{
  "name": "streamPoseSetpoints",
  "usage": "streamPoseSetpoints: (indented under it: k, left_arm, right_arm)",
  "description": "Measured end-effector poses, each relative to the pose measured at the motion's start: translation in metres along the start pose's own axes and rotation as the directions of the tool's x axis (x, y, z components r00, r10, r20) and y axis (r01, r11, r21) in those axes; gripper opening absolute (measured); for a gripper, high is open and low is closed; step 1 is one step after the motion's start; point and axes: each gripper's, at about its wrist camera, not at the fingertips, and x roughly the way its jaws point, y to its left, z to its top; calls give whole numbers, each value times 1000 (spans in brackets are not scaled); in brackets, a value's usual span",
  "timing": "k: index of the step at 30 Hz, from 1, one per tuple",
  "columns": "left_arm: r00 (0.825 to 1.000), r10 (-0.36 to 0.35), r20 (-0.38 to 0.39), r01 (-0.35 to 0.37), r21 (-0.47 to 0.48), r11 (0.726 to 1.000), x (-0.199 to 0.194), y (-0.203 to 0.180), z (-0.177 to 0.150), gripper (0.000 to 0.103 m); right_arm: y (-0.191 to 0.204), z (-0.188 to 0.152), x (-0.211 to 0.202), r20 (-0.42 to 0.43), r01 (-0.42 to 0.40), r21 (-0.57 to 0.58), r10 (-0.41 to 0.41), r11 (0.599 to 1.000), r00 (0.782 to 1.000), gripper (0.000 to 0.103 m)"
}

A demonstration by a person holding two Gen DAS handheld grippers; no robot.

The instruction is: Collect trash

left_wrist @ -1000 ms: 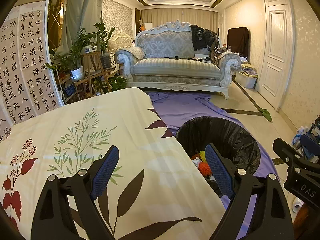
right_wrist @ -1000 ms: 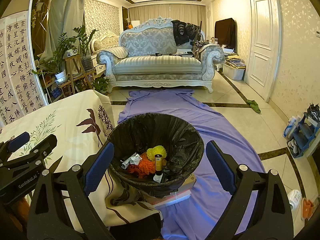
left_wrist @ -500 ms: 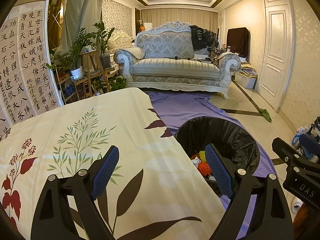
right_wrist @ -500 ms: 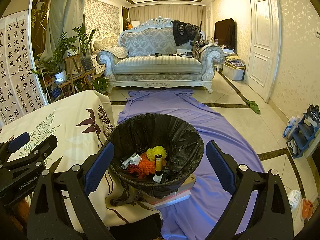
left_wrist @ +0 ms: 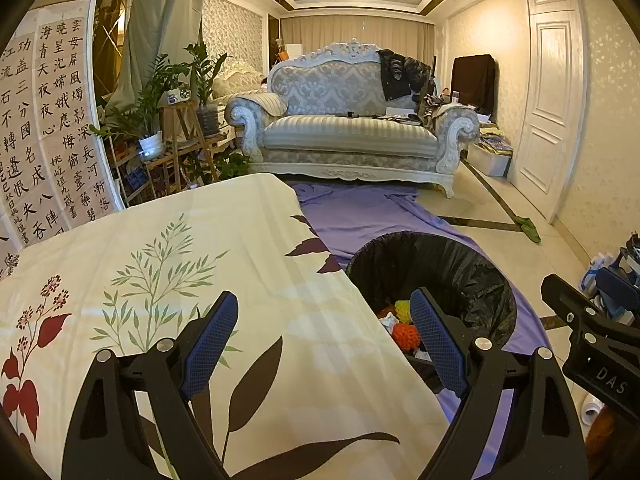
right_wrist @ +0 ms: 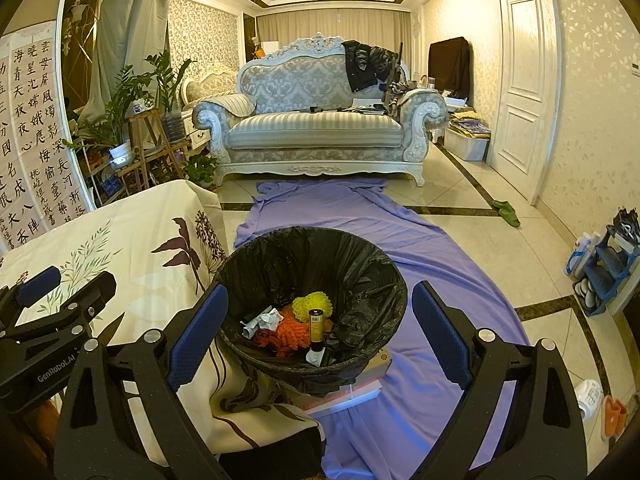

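Black plastic lines the trash bin (right_wrist: 312, 280), which stands on a purple sheet (right_wrist: 420, 264) spread over the tiled floor, directly beside the table edge. In the right wrist view the bin sits at centre frame. Inside it lie the collected items: a crumpled white paper (right_wrist: 262, 319) at 9 o'clock of the bin floor, an orange mesh ball (right_wrist: 290, 330) at centre, a yellow-green mesh ball (right_wrist: 312, 306) at 12 o'clock, and a dark tube with a yellow label (right_wrist: 316, 330) standing tilted at 3 o'clock of the orange ball.

Right gripper (right_wrist: 318, 334): jaws wide apart, blue pads empty, positioned above the near rim of the bin. Nothing lies between the pads.

Left gripper (left_wrist: 322, 340): jaws wide apart, blue pads empty, positioned above the table. Its right pad overlaps the bin (left_wrist: 440, 276) in the left wrist view, where the bin appears at 3 o'clock of the frame.

The table carries a cream cloth with leaf print (left_wrist: 200, 280); its visible surface bears no loose items. The cloth hangs over the table edge, touching the bin wall.

A box (right_wrist: 360, 384) lies under the bin on the sheet. A sofa (right_wrist: 316, 120) stands at 12 o'clock, past the far end of the sheet.
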Motion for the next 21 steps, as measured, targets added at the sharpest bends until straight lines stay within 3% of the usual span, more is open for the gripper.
streamPoseSetpoints:
  k: [21]
  left_arm:
    - [1000,-3,3,3,-5,1000,1,2,-2,85]
  right_arm:
    - [0,-1,0,-1,0,-1,0,1000,1000,91]
